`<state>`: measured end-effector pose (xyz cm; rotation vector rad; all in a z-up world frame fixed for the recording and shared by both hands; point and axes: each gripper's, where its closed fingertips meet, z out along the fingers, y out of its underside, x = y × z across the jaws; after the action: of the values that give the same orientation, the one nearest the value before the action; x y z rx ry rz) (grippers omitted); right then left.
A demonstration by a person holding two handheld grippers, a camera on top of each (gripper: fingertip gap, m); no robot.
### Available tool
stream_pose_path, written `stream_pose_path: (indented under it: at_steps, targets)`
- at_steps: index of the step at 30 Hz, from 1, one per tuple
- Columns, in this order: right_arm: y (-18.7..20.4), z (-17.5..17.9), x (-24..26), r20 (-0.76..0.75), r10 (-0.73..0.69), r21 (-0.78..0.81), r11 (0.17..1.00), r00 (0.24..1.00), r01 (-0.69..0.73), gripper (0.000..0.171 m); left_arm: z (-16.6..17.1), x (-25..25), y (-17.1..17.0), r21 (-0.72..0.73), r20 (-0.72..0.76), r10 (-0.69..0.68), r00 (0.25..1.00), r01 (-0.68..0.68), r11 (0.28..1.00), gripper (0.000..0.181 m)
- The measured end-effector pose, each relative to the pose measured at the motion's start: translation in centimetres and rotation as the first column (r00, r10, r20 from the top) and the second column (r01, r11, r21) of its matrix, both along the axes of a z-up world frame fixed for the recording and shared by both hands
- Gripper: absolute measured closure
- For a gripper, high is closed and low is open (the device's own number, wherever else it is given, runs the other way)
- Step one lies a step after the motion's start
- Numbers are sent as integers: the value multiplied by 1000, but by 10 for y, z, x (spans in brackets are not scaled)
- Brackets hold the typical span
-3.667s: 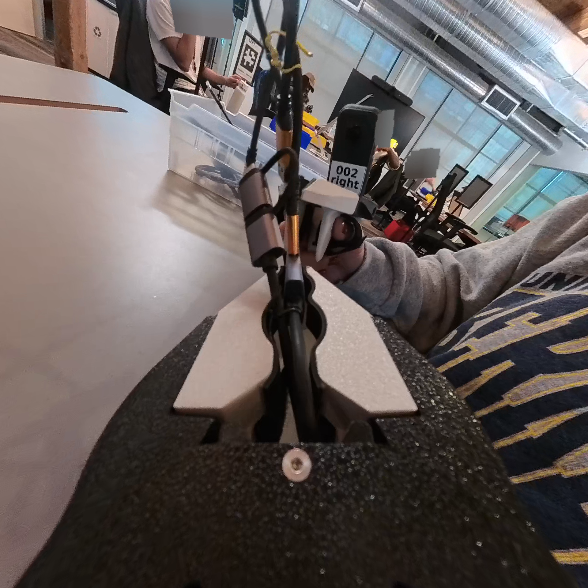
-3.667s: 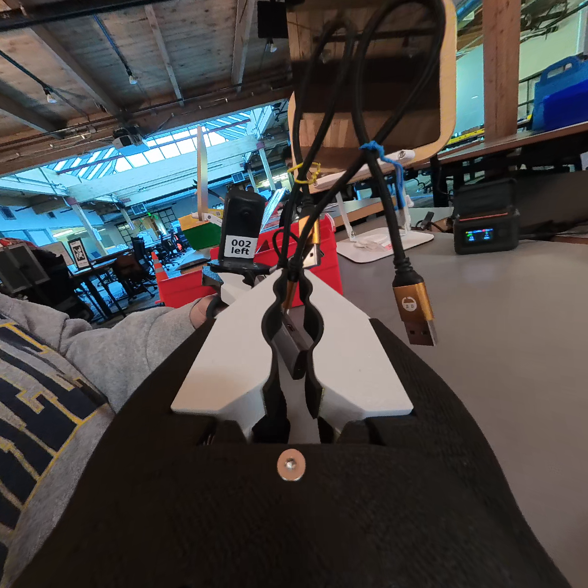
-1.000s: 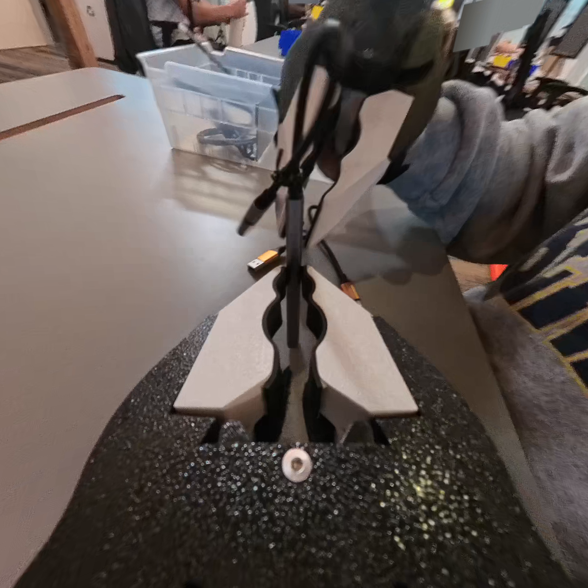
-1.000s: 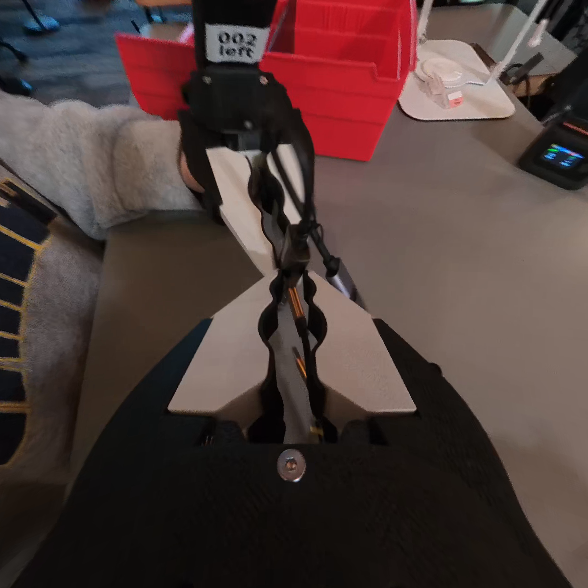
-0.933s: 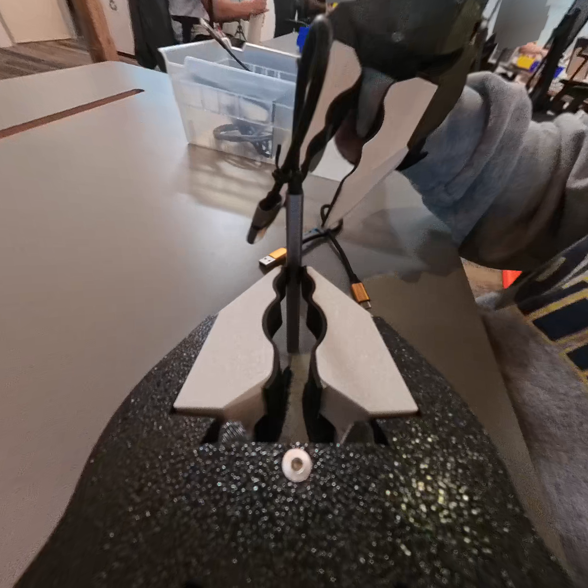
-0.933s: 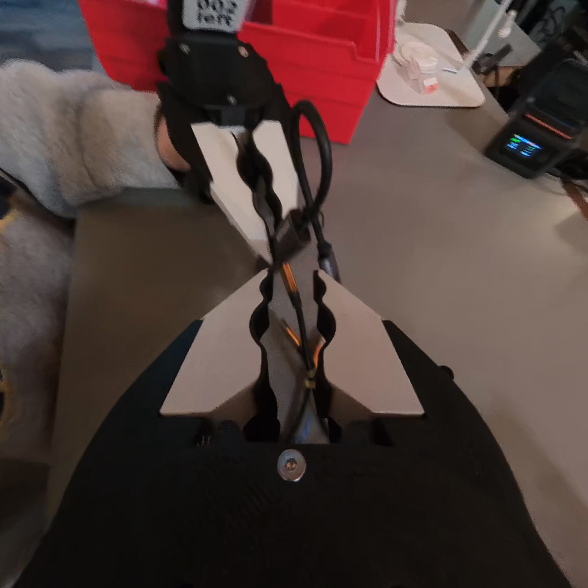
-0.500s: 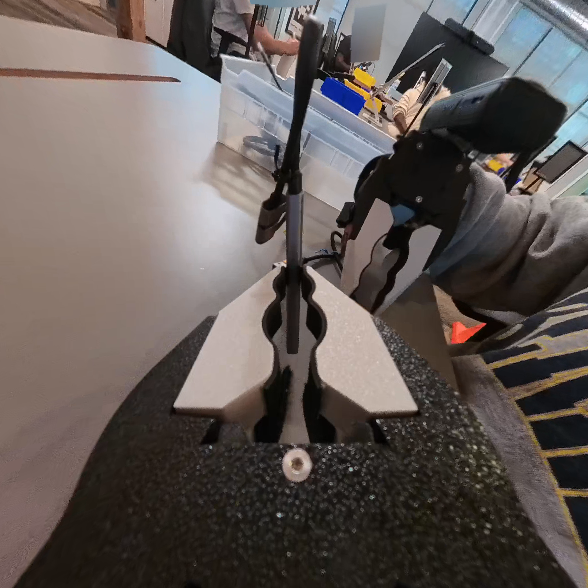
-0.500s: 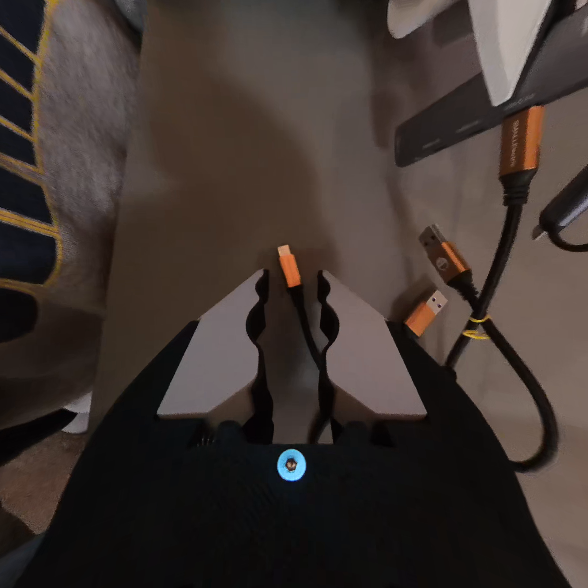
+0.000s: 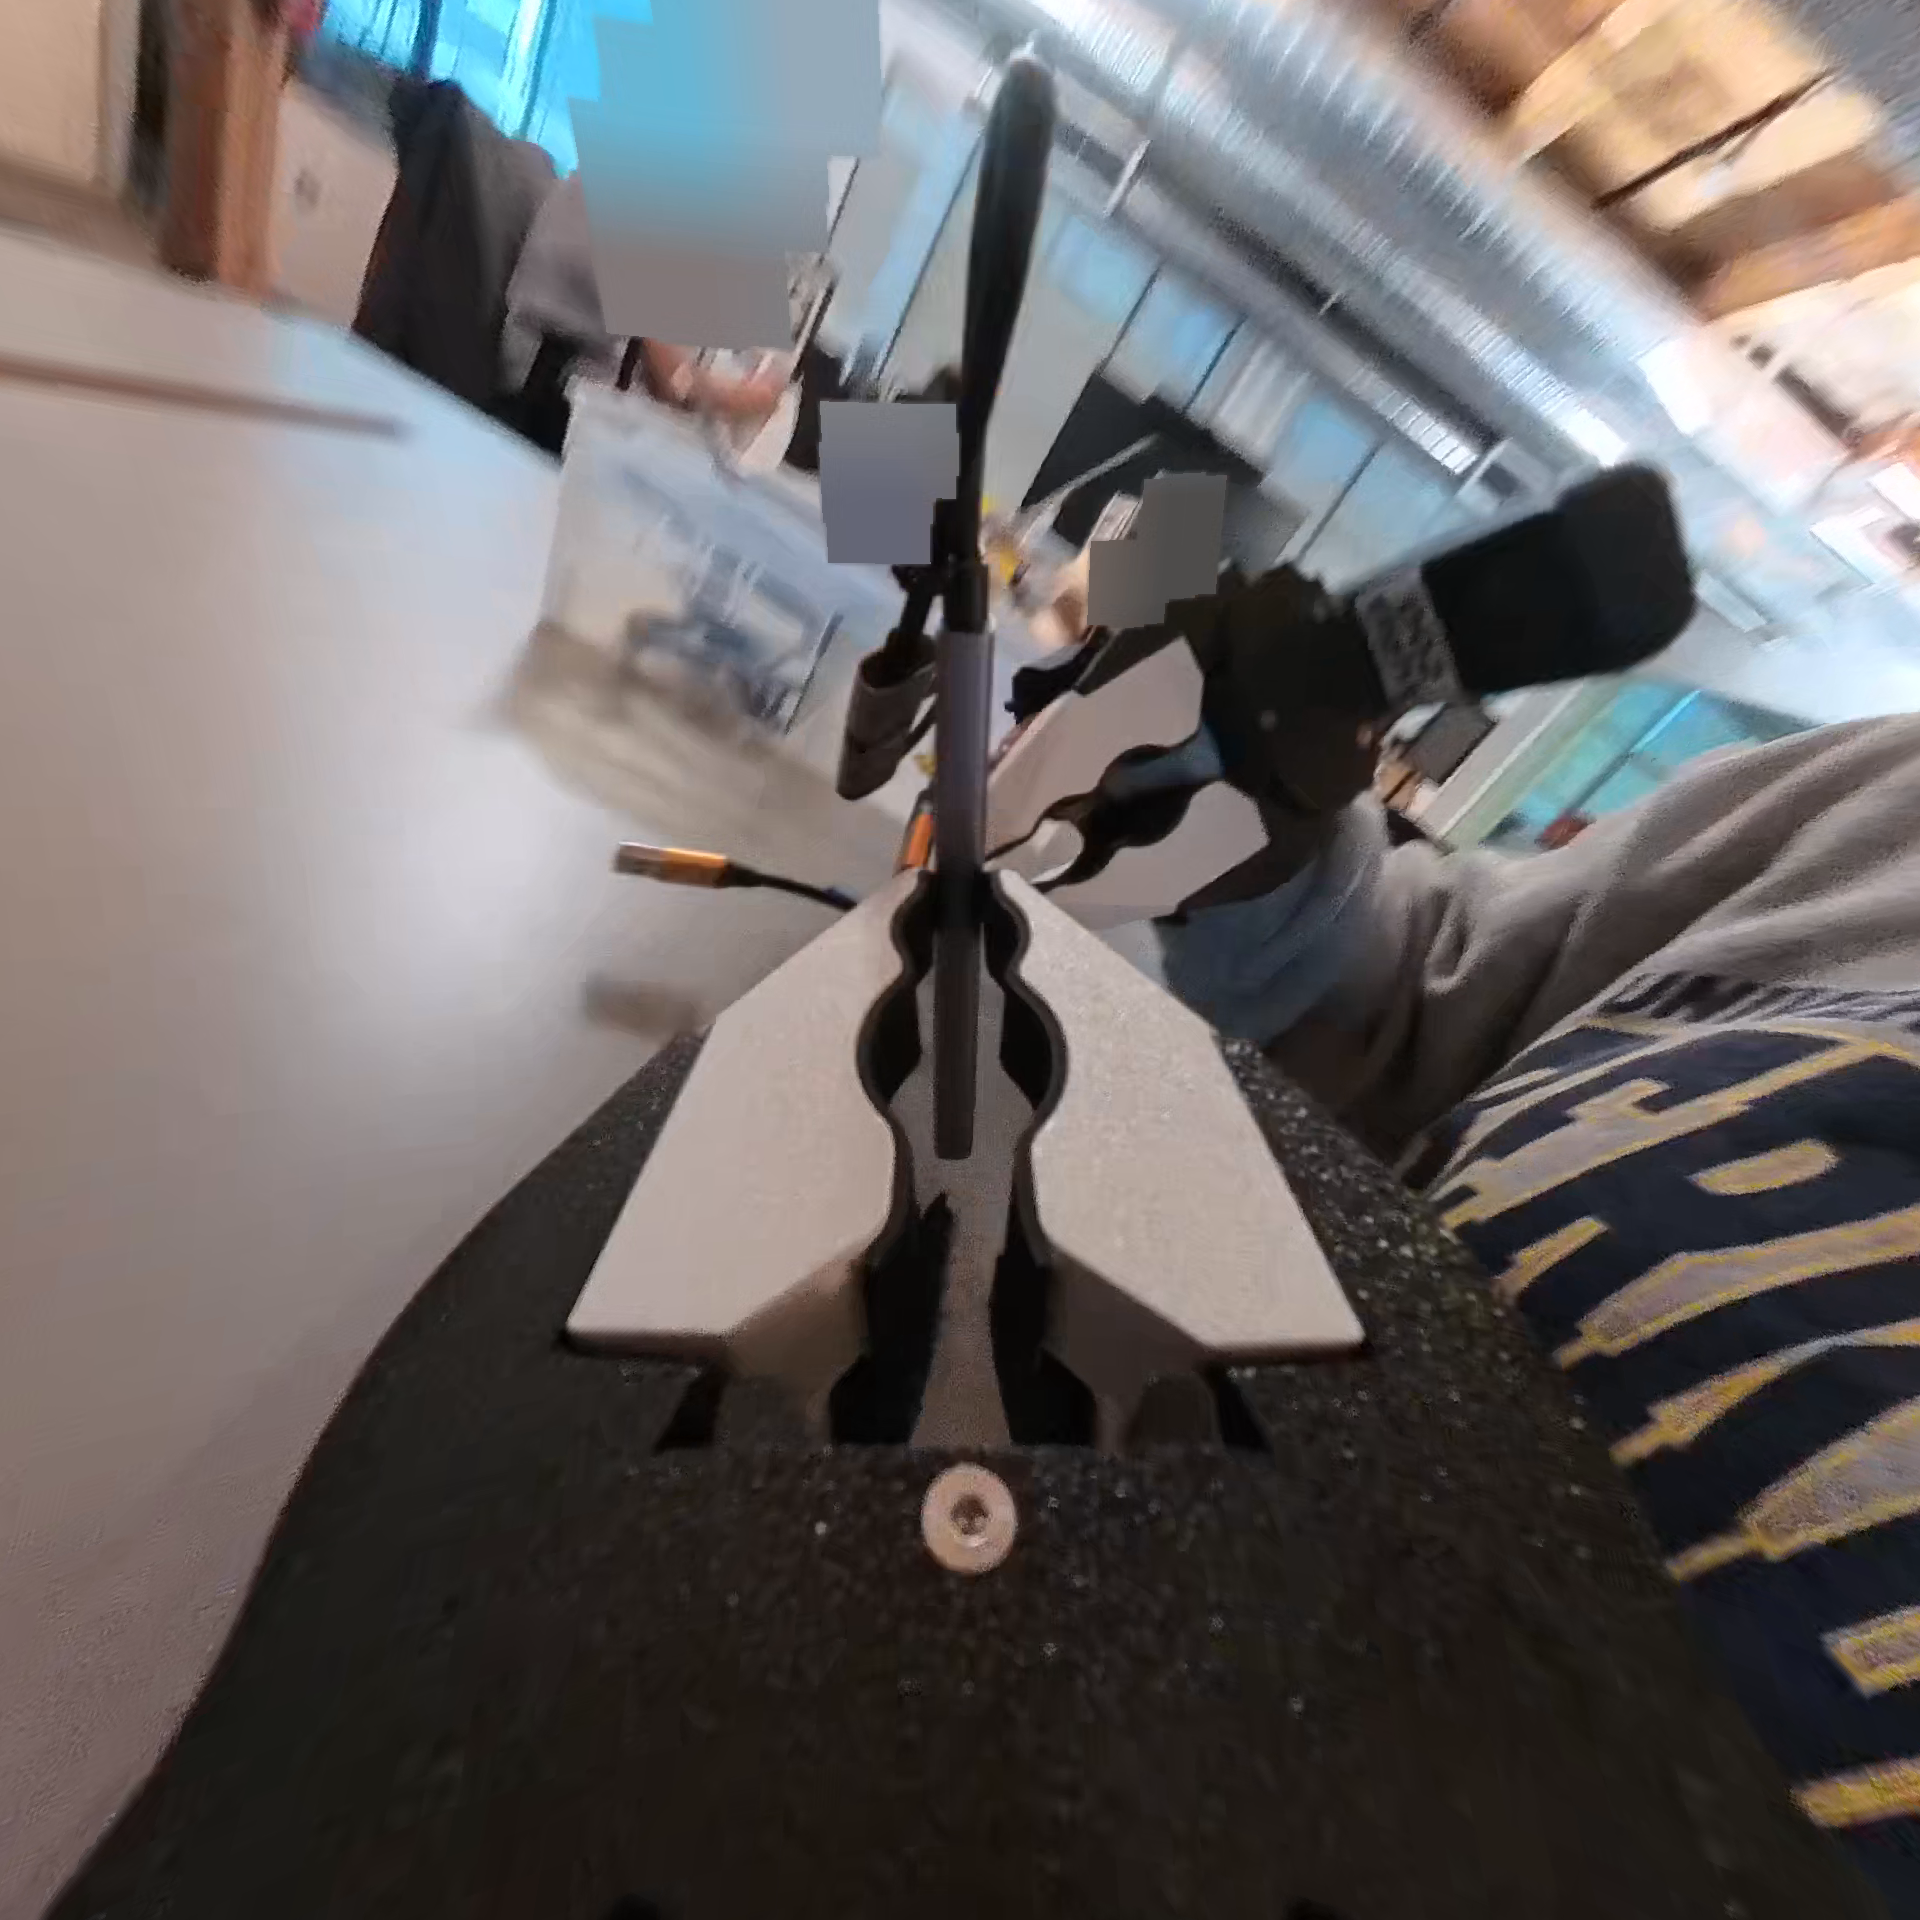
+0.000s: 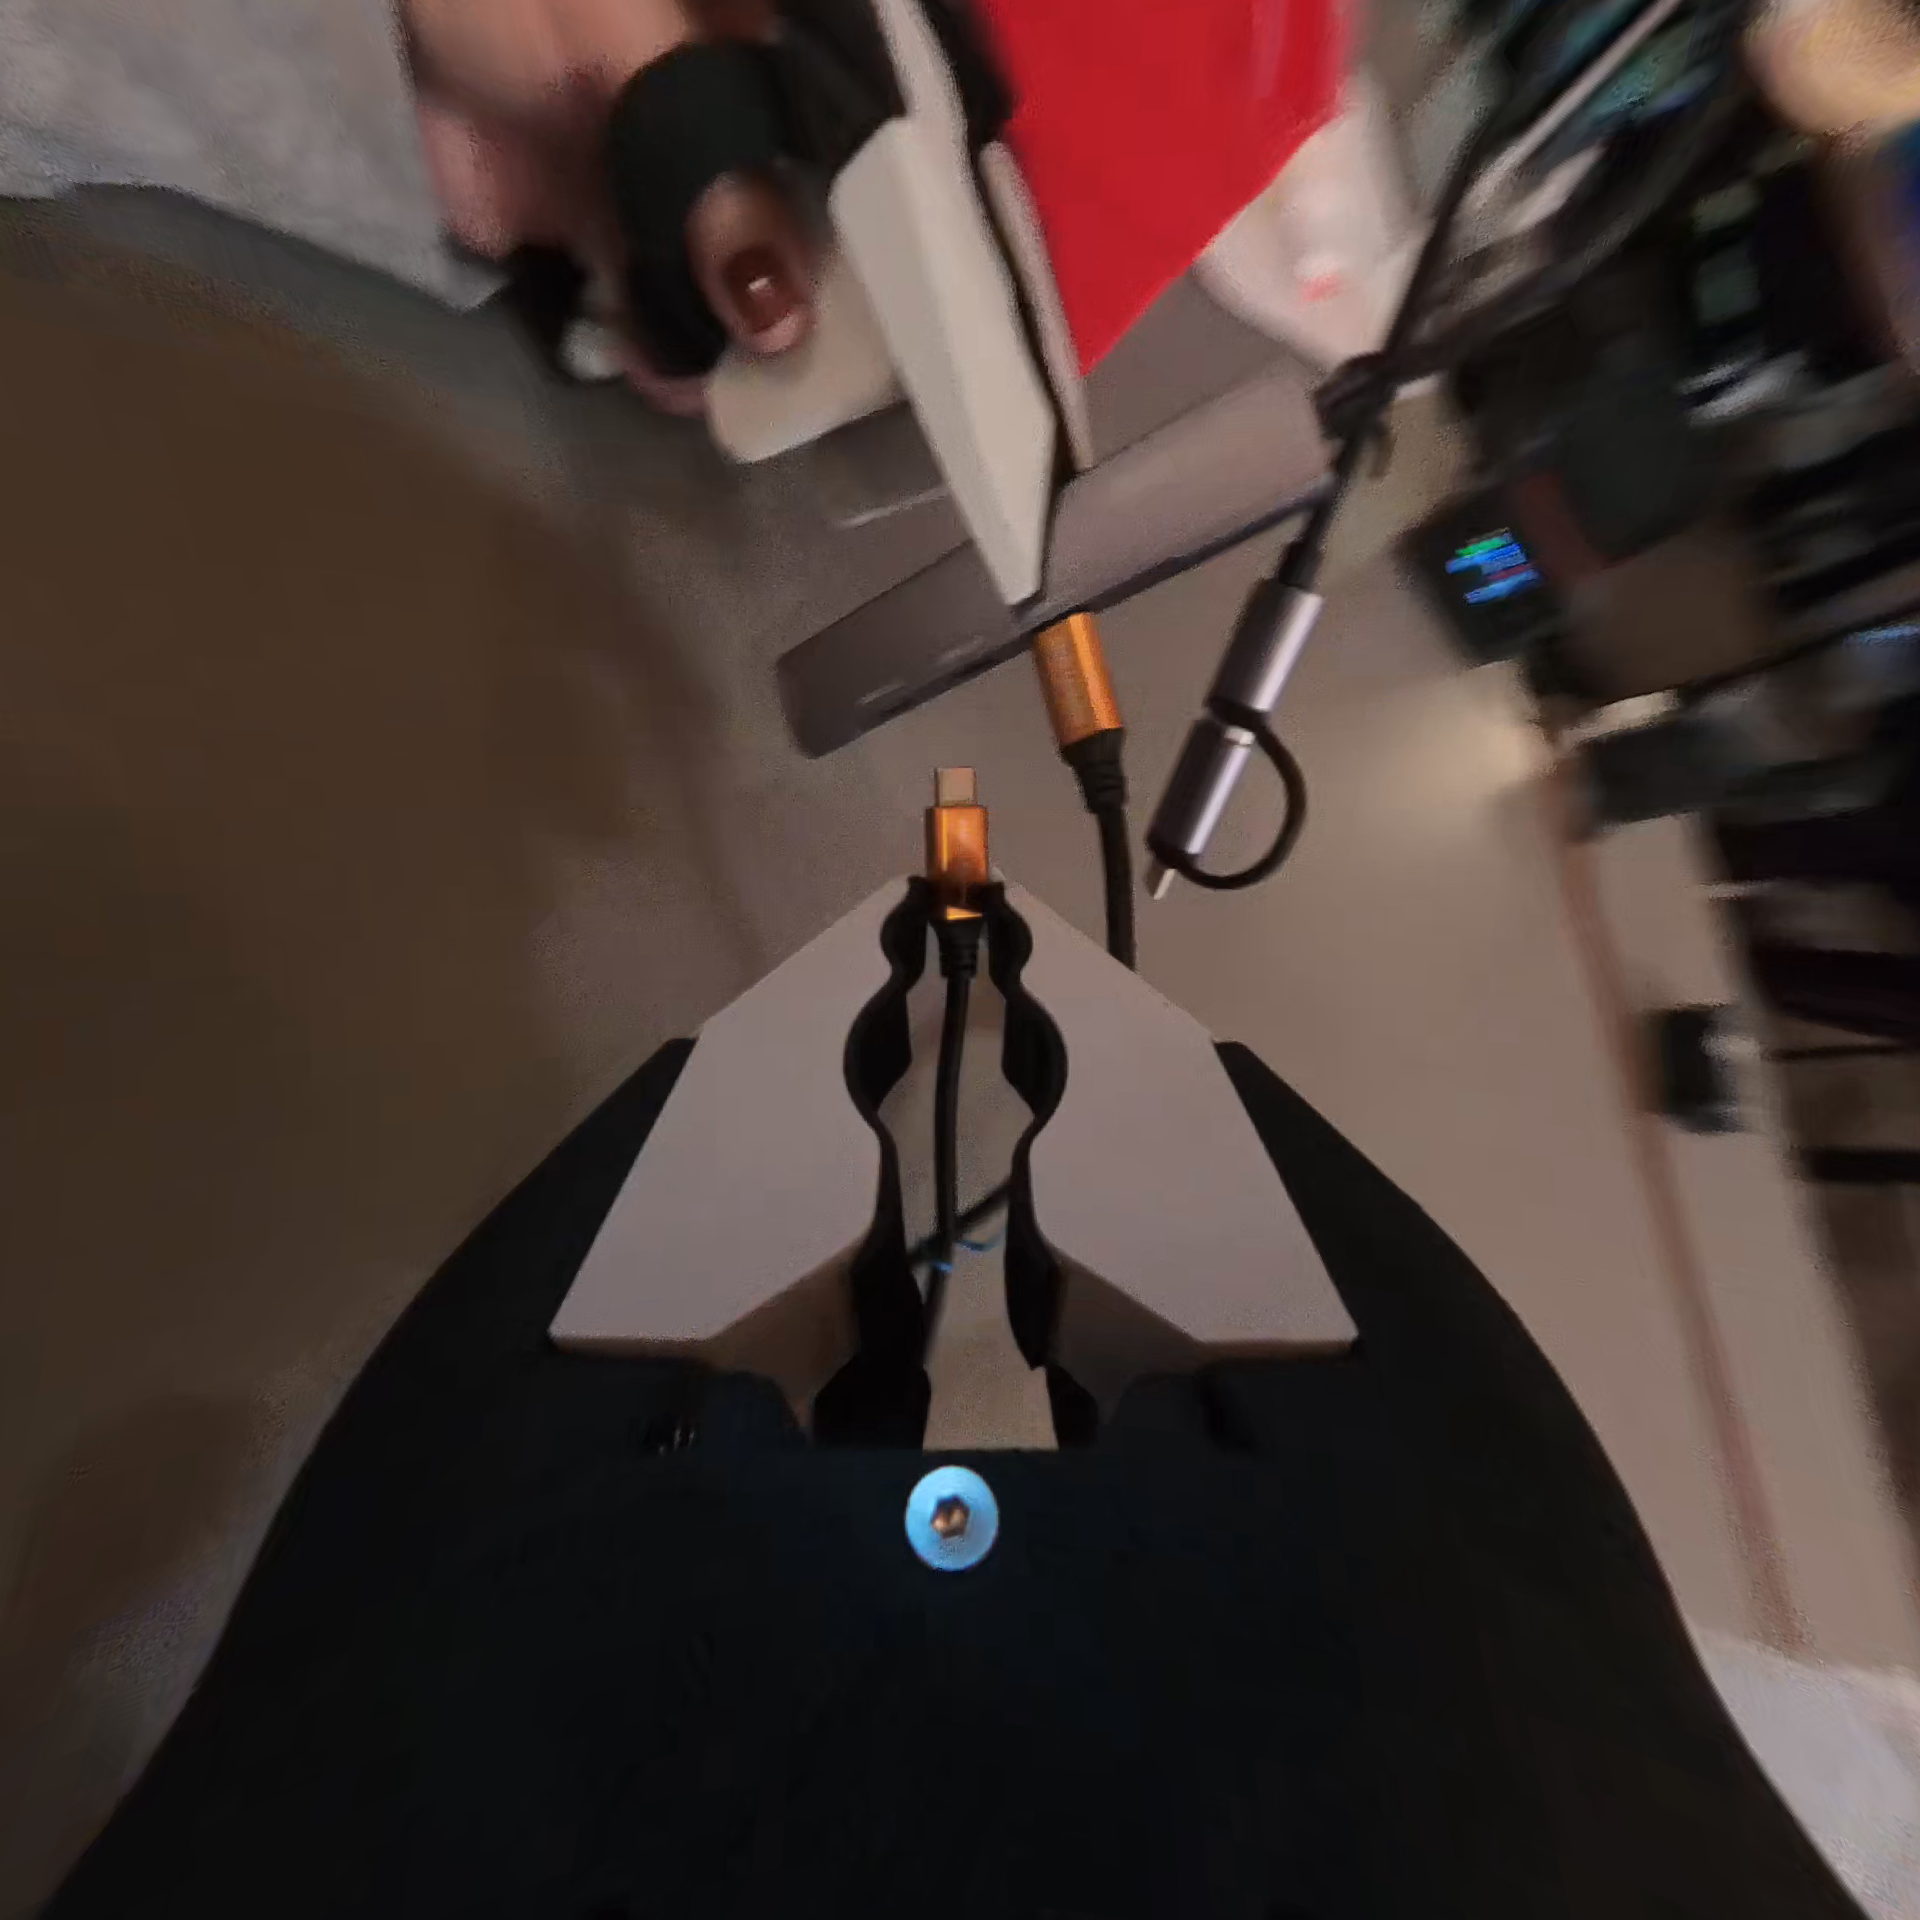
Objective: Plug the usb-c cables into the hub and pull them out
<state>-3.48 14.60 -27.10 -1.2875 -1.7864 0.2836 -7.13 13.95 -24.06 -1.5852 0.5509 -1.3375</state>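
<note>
Pinched edge-on between the jaws of the left gripper: the slim grey hub, long axis running straight out past the tips, an orange-shelled cable plug seated in its lower edge. Clamped at the very tips of the right gripper: an orange usb-c plug, metal tongue pointing forward at the hub's port side, just short of it, black cord trailing back between the jaws. Lying loose on the grey counter left of the left jaws: another orange plug.
</note>
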Motion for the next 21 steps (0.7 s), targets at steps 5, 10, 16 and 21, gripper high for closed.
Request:
stream_pose_path:
  at_steps: [5, 10, 16, 21]
  targets:
    - [2, 41, -2, 21, -91, 446, 892, 996, 72, 161, 20, -2, -4, 83, 140, -6, 990, -6, 997, 174]
    - [0, 39, -7, 144, -125, 640, 769, 982, 4, 162, 22, 1, -8, 160, 106, 6, 994, -23, 987, 174]
    - [2, 37, -12, 188, -117, 708, 705, 975, -51, 161, 22, 1, -5, 148, 113, 23, 993, -39, 988, 174]
    - [5, 39, -15, 171, -117, 764, 642, 978, -57, 161, 19, -1, -1, 100, 122, 32, 992, -44, 994, 174]
